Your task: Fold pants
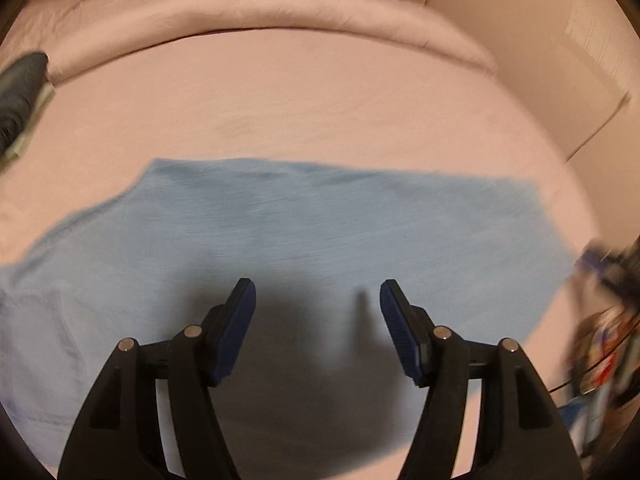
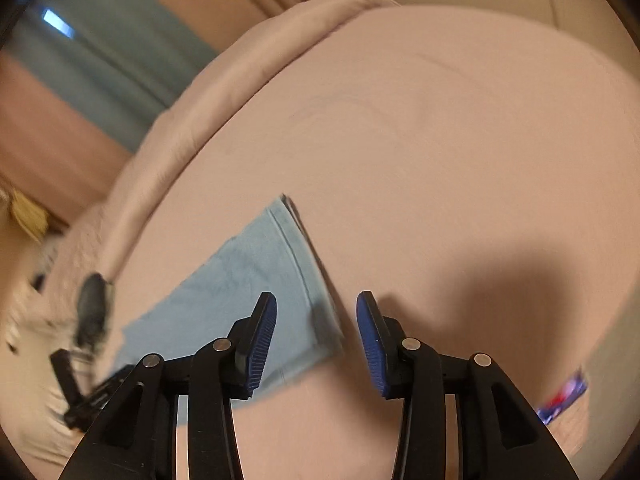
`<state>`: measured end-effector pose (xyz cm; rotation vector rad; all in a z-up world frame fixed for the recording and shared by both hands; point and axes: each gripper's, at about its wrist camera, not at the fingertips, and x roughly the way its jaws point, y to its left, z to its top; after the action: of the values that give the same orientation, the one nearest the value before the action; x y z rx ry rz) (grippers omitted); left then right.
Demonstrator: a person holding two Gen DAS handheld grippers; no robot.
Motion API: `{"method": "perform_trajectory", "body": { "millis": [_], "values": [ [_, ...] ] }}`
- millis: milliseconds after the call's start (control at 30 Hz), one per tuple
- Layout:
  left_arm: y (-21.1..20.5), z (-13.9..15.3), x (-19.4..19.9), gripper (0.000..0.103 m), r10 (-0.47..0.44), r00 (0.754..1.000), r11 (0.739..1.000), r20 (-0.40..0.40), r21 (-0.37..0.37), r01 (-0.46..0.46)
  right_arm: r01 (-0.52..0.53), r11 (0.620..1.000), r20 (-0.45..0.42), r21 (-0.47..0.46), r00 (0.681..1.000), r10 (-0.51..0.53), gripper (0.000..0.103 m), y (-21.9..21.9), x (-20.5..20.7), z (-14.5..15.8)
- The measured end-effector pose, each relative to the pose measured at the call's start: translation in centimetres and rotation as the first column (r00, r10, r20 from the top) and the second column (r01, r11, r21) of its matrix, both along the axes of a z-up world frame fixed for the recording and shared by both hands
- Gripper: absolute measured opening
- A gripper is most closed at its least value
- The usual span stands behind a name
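Pants: the light blue fabric pants (image 1: pixel 304 216) lie flat on the pink bed sheet (image 1: pixel 304 104). In your left wrist view they run as a wide band across the middle of the picture, with one squared end toward the right and a broader part reaching the left edge.

Pants, right view: a narrow end with a stitched hem (image 2: pixel 256 280) lies just ahead of your right fingers, layered edges showing along its right side.

Left gripper: your left gripper (image 1: pixel 318 292) hangs over the pants, pointing down at them. Its fingers (image 1: pixel 244 312) are spread apart with nothing between them; only cloth and their own shadow show in the gap.

Right gripper: your right gripper (image 2: pixel 316 304) is tilted over the hem end. Its fingers (image 2: pixel 264 332) stand released, apart from each other. The left one sits over the blue cloth and the right one over bare sheet; no fabric is pinched.

Bed: a rolled pink quilt (image 1: pixel 248 12) runs along the far edge of the sheet in both views.

Other items: a dark folded garment (image 1: pixel 20 92) lies at the far left of the left view, apart from the pants. At the right edge of that view there is a blurred dark shape with blue parts (image 1: pixel 612 264); you cannot tell from the blur what it is.

Sharpness: both views are smeared, the right one more.
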<state>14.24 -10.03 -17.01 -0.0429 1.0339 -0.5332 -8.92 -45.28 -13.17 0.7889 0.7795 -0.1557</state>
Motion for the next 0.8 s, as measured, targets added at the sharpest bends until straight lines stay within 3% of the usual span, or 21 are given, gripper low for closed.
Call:
{"method": "perform_trajectory", "body": {
  "millis": [133,233,367,400,467,567,633,700,800],
  "values": [
    [-2.0,0.2,-0.7,0.068,-0.021,0.998,0.986,-0.061,-0.167,0.011,-0.037,0.984,0.002,0.177,0.999,0.037,0.042,0.5,-0.4,-2.3],
    [-3.7,-0.3,-1.0,0.068,-0.038,0.994,0.979,-0.098,-0.201,0.018,-0.048,0.973,0.012,0.224,0.999,0.046,0.042,1.8,1.3,-3.6],
    [-4.3,-3.2,0.2,0.067,-0.001,0.973,0.976,-0.23,-0.213,-0.049,0.024,0.96,0.07,0.279,0.996,-0.045,0.041,2.3,2.7,-5.1],
    [-4.0,-3.9,0.2,0.068,0.008,0.972,0.966,-0.234,-0.249,-0.068,0.043,0.961,0.082,0.273,0.994,-0.068,0.04,2.6,3.3,-5.3],
    [-3.1,-4.0,-0.1,0.067,0.02,0.969,0.949,-0.245,-0.301,-0.095,0.059,0.976,0.078,0.212,0.994,-0.077,0.025,3.2,3.3,-5.0],
    [-2.8,-4.0,0.3,0.065,0.029,0.96,0.943,-0.278,-0.312,-0.119,0.052,0.988,0.066,0.148,0.996,-0.062,0.016,2.8,3.1,-4.0],
    [-2.6,-3.5,0.2,0.065,0.034,0.959,0.946,-0.283,-0.299,-0.122,0.032,0.996,0.087,0.084,0.995,-0.04,0.014,2.4,1.9,-2.5],
    [-2.6,-3.0,0.1,0.067,0.039,0.956,0.947,-0.29,-0.294,-0.128,-0.033,0.999,0.138,-0.041,0.99,0.039,0.014,4.5,2.8,0.4],
    [-2.7,-1.7,-0.1,0.073,0.002,0.951,0.908,-0.31,-0.398,-0.132,-0.136,0.969,0.19,-0.205,0.966,0.175,0.014,8.4,4.1,3.5]
  ]
}}
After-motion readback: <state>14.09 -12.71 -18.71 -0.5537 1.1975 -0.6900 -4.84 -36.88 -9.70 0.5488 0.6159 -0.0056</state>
